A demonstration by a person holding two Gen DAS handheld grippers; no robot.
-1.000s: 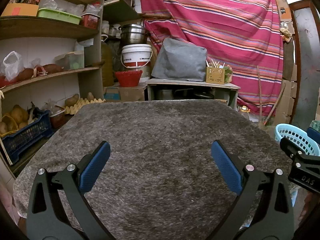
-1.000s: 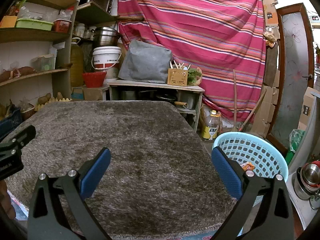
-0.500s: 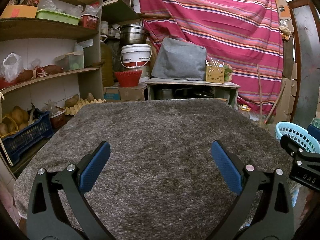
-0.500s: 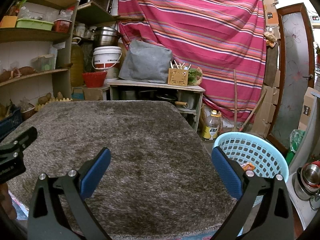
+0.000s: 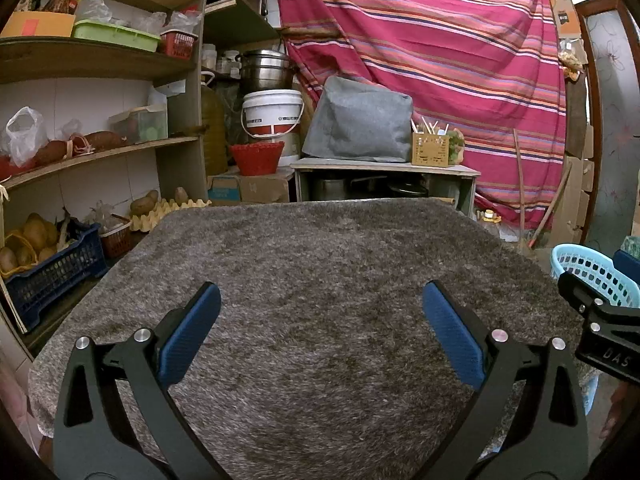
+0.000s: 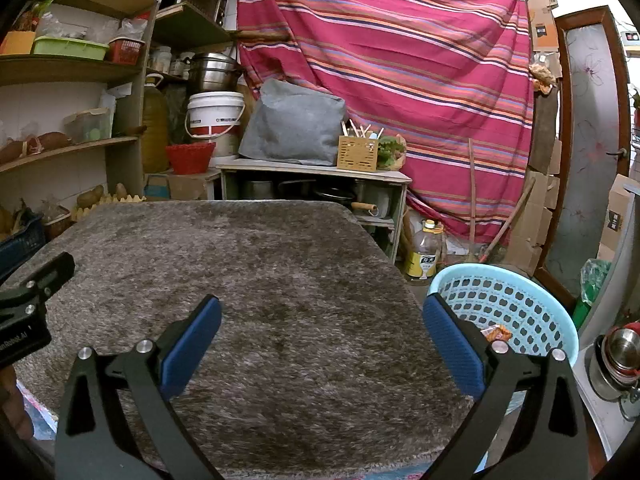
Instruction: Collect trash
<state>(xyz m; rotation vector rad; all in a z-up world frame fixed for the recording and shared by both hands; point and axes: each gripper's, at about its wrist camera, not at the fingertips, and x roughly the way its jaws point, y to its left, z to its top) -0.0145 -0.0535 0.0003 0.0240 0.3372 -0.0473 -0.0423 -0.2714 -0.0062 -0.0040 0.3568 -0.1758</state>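
So from the left wrist cam, the left gripper point(image 5: 320, 320) is hanging over a table covered in a shaggy grey-brown rug point(image 5: 320, 264), jaws spread wide with nothing between the blue pads point(image 5: 188, 332), just bare rug. Off at the right edge you can see a bit of the right gripper point(image 5: 600, 320) poking in, and behind it a slice of the light blue basket point(image 5: 580, 264) sitting lower than the table, past its right side. Background is a packed storeroom: wooden shelves point(image 5: 100, 64) on the left, a dark blue crate point(image 5: 52, 276) of potatoes, an egg tray point(image 5: 168, 208), a white bucket point(image 5: 272, 112), a red bowl point(image 5: 256, 158), and a big red striped cloth point(image 5: 440, 60) hung across the back. Switching to the right wrist cam, the right gripper point(image 6: 320, 320) is also wide open and empty over the same rug point(image 6: 240, 264), near the table's right side. The basket point(image 6: 508, 304) is much clearer here, right beside the table's edge, just behind the right finger point(image 6: 452, 344), and there's an orange crumpled wrapper point(image 6: 496, 333) lying inside it, which is the only trash I can spot. A yellow-labelled bottle point(image 6: 424, 250) stands on the floor beyond the basket, and the left gripper point(image 6: 28, 304) shows at the left edge, though from this angle I can't tell how its jaws stand.
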